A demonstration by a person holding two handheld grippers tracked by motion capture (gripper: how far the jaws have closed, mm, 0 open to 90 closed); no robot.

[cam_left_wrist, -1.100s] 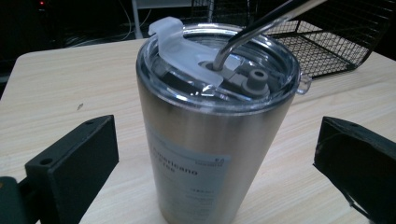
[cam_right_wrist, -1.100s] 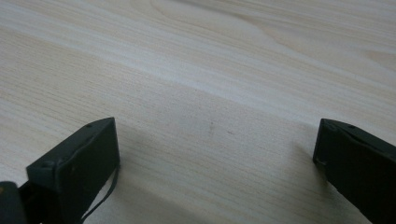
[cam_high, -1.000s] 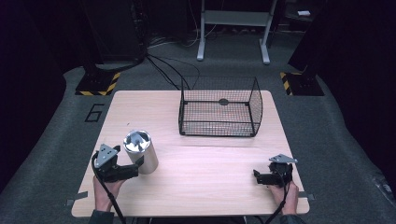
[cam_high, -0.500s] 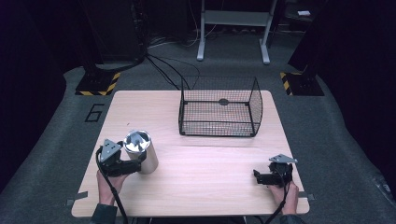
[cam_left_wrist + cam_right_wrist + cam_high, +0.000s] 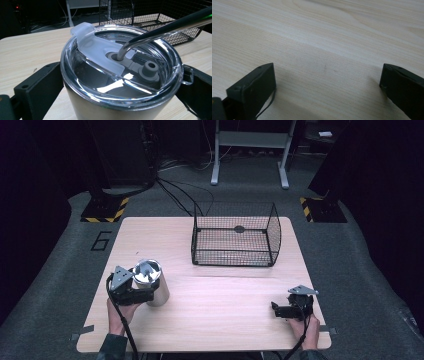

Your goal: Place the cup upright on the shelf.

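Tumbler (image 5: 151,283) standing upright near table's (image 5: 225,320) front-left edge, clear lid (image 5: 100,50) on, bent straw (image 5: 160,31) poking through it. Left gripper (image 5: 144,295) bracketing tumbler, jaws at both sides; firm contact unclear. Right gripper (image 5: 276,309) resting wide open on bare wood near front-right edge. Wire basket (image 5: 235,236) sitting well apart toward far edge; broad open tabletop lying between.

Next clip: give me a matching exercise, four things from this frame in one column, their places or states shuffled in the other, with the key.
Things:
1. tumbler
2. wire basket
3. left tool
4. right tool

Places or states:
A. open above bare wood
B. far side of the table, holding nothing
C. lidded, with a straw through the lid
D. jaws on either side of the tumbler

Pairs: 1-C, 2-B, 3-D, 4-A
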